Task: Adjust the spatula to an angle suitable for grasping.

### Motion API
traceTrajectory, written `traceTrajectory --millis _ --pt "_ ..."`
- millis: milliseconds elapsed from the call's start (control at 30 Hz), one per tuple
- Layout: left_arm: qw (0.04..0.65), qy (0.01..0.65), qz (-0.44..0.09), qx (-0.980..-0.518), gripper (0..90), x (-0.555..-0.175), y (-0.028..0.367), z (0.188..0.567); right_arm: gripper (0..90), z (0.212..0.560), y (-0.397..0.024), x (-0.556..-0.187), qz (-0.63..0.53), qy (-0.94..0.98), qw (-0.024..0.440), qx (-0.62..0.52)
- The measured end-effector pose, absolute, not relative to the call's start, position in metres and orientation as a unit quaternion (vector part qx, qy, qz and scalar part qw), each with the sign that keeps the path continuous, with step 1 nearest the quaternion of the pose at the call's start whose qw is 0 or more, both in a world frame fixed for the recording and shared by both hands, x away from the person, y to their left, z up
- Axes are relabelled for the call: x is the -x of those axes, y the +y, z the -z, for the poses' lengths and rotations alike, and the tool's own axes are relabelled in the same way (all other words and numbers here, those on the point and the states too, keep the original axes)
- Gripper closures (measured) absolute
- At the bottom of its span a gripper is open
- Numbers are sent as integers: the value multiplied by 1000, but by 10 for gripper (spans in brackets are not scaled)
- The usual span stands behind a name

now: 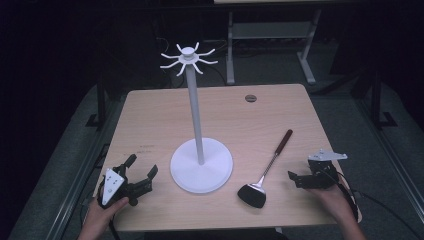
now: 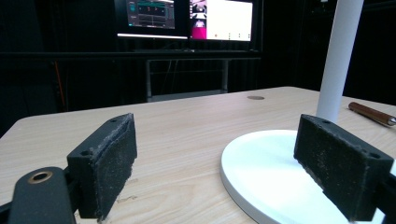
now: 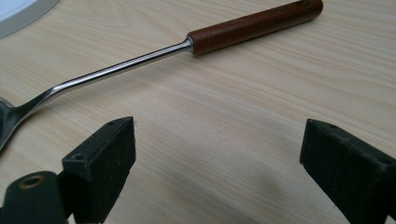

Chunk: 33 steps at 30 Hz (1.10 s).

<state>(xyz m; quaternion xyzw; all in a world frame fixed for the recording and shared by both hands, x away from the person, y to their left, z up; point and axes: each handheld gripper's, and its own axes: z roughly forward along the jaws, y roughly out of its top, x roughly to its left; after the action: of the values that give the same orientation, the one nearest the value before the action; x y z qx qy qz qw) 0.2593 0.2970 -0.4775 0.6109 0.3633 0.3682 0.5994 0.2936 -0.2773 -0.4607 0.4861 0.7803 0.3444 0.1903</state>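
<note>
A white hook stand rises from the middle of the table, with a round base [image 1: 201, 172], a tall pole [image 1: 195, 110] and a ring of curved hooks [image 1: 188, 58] on top. To its right lies a spatula [image 1: 272, 157] with a black head [image 1: 251, 196], a steel shaft and a brown wooden handle [image 3: 254, 25]. My left gripper [image 1: 142, 166] rests open at the front left, pointing toward the base [image 2: 271, 172], nothing between its pads [image 2: 105, 168]. My right gripper [image 1: 295, 179] sits open at the front right, jaws aimed at the spatula's shaft [image 3: 121, 67], apart from it.
A round grommet hole [image 1: 250, 98] sits near the table's far edge. Behind the table stand a metal table frame [image 1: 270, 40] and lit monitors [image 2: 187, 16]. Bare wood lies between each gripper and the stand.
</note>
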Motion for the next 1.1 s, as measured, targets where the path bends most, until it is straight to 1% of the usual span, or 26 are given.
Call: traceTrajectory --millis 233,333,767,867,1100 --pt "600 363 -368 -611 127 -259 297 478 102 461 -280 -298 -343 779 190 -489" --pt "598 365 -367 -612 127 -260 297 477 125 460 -282 -306 -344 777 185 -494" --pt "604 366 -368 -605 127 -260 296 478 149 454 -285 -338 -358 760 181 -511" --pt "604 366 -368 -605 127 -260 296 478 202 453 -284 -345 -356 760 188 -510" --pt "604 366 -368 -605 127 -260 296 478 377 450 -285 -360 -364 752 193 -514"
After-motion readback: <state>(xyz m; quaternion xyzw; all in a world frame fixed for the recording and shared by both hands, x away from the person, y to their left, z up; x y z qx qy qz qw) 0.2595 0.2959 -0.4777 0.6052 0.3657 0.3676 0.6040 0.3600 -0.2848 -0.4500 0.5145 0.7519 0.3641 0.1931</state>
